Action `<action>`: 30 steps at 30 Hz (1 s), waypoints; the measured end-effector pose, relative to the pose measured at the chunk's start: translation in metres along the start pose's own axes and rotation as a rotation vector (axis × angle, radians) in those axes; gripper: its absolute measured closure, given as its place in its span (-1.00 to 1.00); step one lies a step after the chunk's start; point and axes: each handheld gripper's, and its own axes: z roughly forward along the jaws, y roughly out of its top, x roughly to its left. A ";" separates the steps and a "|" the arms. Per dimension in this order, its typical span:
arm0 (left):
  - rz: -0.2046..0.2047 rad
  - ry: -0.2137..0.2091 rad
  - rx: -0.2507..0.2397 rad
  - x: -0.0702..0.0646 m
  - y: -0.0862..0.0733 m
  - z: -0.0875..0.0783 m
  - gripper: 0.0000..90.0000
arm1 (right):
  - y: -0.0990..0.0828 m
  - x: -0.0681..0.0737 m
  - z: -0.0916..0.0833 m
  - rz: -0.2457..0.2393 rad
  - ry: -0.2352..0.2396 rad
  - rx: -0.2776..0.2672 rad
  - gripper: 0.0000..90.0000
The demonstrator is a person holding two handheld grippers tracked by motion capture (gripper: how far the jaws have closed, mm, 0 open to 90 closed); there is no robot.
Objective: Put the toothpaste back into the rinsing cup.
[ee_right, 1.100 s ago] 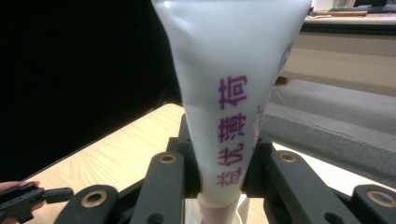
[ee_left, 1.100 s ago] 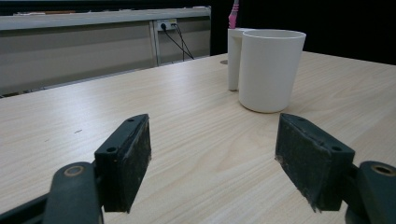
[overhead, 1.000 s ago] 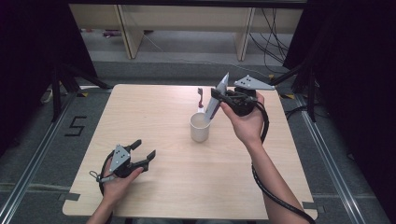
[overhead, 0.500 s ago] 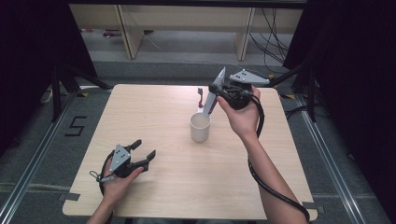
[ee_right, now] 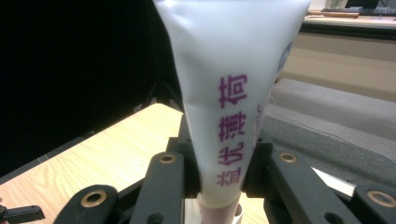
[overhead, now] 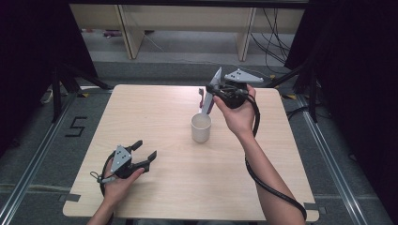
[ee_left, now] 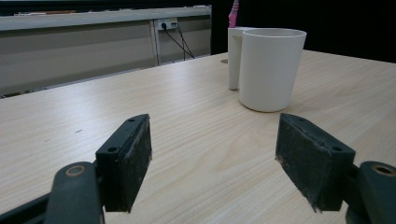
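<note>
A pale wooden counter (overhead: 159, 117) carries the scene, its far edge facing a grey floor and shelving. The person's right forearm reaches in from the near right corner, bent upward at the wrist, the hand raised above the counter's far middle. In it, the right tongs (ee_right: 219, 186) are clamped on the narrow end of a white squeeze tube with purple lettering (ee_right: 229, 88); from the high view the tube (overhead: 212, 91) hangs tilted just above and behind a plain white cylindrical mug (overhead: 201, 128), which stands upright near the counter's centre, toward the far edge. Whether the tube touches the mug's rim cannot be told. The left hand (overhead: 117, 180) rests low by the near left corner, palm cupping the left tongs (overhead: 144, 153), which lie level and point toward the mug. Their black pads stand wide apart with nothing between them, the mug (ee_left: 271, 67) well ahead.
</note>
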 end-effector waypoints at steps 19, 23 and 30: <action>0.007 0.002 0.017 -0.001 0.001 -0.001 -0.41 | -0.018 0.003 0.017 -0.032 0.009 0.050 0.66; 0.006 0.002 0.015 -0.001 0.001 -0.001 -0.41 | -0.021 0.004 0.020 -0.041 0.003 0.054 0.66; -0.001 0.003 0.012 -0.001 0.001 -0.001 -0.41 | -0.027 0.004 0.026 -0.032 0.004 0.072 0.66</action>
